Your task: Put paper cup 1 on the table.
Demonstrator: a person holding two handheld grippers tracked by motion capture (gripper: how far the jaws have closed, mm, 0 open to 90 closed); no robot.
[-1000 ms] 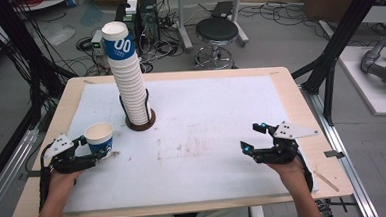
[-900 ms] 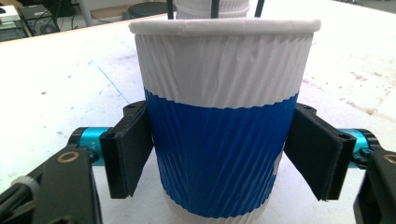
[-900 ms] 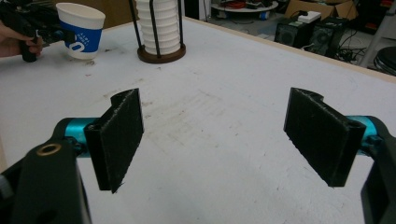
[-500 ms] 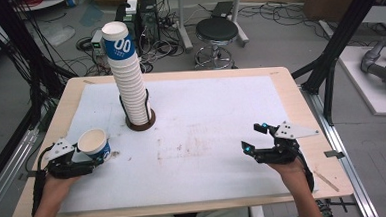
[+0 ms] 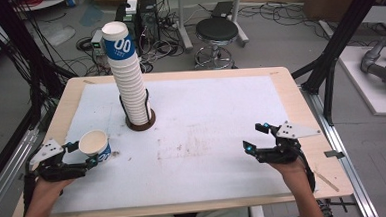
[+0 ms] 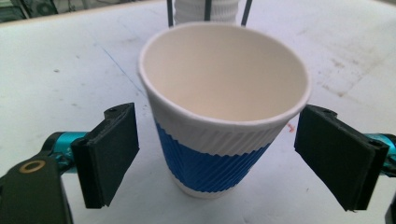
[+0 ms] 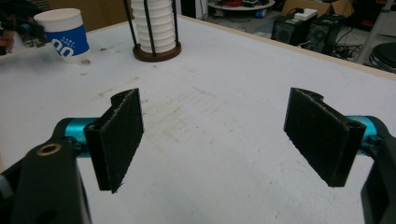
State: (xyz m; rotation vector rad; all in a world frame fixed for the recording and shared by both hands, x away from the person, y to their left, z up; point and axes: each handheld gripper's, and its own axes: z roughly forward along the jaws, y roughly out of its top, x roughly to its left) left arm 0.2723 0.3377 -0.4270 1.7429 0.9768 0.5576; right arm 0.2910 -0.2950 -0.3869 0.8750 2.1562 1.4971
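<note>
Two grippers rest low over the white table (image 5: 206, 113), each held by a hand coming in from the bottom edge of the high view. At lower left, the left gripper (image 5: 82, 153) points toward the right of the frame; its jaws have just been opening and now stand apart on either side of the paper cup (image 5: 95, 146), clear of its wall. That cup stands upright, just below and left of the tall cup stack (image 5: 129, 77). At lower right, the right gripper (image 5: 255, 137) points leftward, jaws wide and empty.
</note>
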